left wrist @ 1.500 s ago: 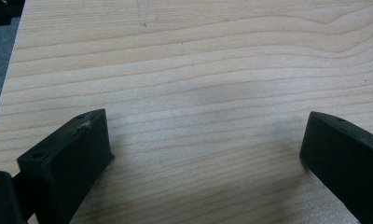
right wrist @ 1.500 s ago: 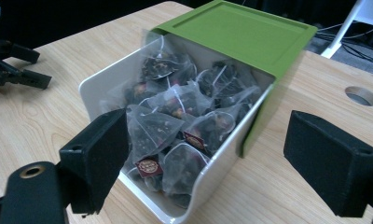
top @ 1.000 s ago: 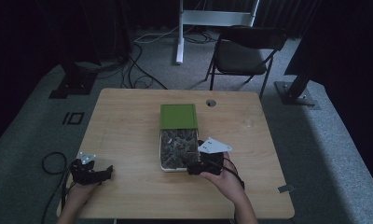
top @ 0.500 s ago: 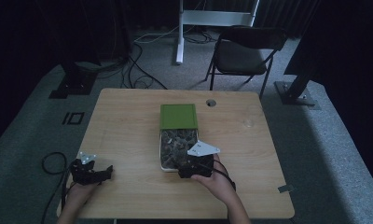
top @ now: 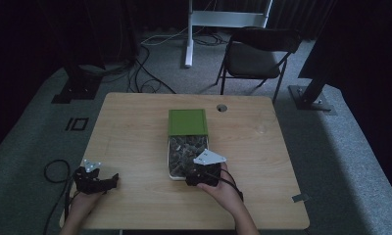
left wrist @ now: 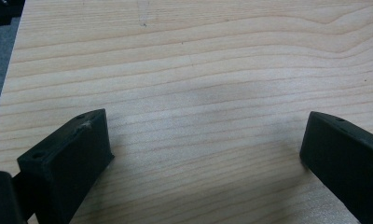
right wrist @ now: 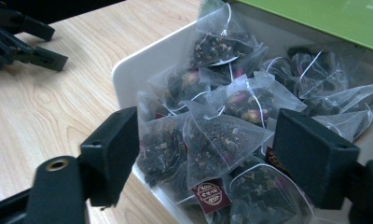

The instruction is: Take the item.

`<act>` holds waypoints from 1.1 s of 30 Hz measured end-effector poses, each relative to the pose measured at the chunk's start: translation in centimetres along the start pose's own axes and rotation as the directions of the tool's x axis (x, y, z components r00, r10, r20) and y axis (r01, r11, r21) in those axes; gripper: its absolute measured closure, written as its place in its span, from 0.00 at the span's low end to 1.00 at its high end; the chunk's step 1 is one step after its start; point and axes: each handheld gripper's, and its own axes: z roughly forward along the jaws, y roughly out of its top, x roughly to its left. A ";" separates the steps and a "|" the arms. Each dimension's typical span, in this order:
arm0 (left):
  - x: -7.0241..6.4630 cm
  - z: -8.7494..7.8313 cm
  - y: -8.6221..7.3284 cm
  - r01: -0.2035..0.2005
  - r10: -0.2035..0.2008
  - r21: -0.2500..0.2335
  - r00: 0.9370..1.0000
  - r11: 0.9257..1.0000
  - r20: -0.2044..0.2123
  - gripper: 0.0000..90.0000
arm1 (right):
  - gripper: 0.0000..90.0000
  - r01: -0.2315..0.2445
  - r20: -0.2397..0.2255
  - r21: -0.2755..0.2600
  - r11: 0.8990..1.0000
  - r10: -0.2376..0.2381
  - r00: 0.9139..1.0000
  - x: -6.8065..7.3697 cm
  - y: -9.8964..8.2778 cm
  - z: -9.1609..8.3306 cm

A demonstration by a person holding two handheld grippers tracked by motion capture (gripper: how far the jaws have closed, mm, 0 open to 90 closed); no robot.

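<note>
A white box (top: 170, 170) holds several clear pyramid tea bags (top: 184, 149) of dark leaves. Its green lid (top: 187, 121) is slid back over the far half. My right gripper (top: 196, 177) dips into the box's near end. In the right gripper view its jaws have just been closing and still stand apart around one tea bag (right wrist: 222, 135) with a red tag; my right gripper (right wrist: 205, 149) is open, with no clear press on the bag. My left gripper (top: 106, 181) rests open near the table's front left corner, with bare wood between its jaws (left wrist: 205, 140).
The wooden table (top: 135, 122) has a round cable hole (top: 221, 107) at the back. A folding chair (top: 255, 54) stands behind it. Cables lie on the grey floor to the left. My left gripper (right wrist: 17, 37) lies far off in the right gripper view.
My right gripper has moved left along the box's near end and sunk a little toward the tea bags. The left gripper has stayed where it was.
</note>
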 end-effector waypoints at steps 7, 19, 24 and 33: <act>0.0 0.0 0.0 0.000 0.000 0.000 1.000 1.000 0.000 0.03 | 0.48 0.043 0.043 0.017 0.999 -0.044 0.998 0.3 -0.3 0.6; 0.0 0.0 0.0 0.000 0.000 0.000 1.000 1.000 0.000 0.03 | 0.69 0.058 0.050 0.073 0.996 -0.062 0.997 0.3 -0.8 1.3; 0.0 0.0 0.0 0.000 0.000 0.000 1.000 1.000 0.000 0.03 | 0.84 0.012 0.034 0.073 0.997 -0.014 0.999 0.1 -0.6 1.1; 0.0 0.0 0.0 0.000 0.000 0.000 1.000 1.000 0.000 0.03 | 0.89 -0.017 -0.003 0.039 0.999 0.017 1.000 0.1 -0.2 0.4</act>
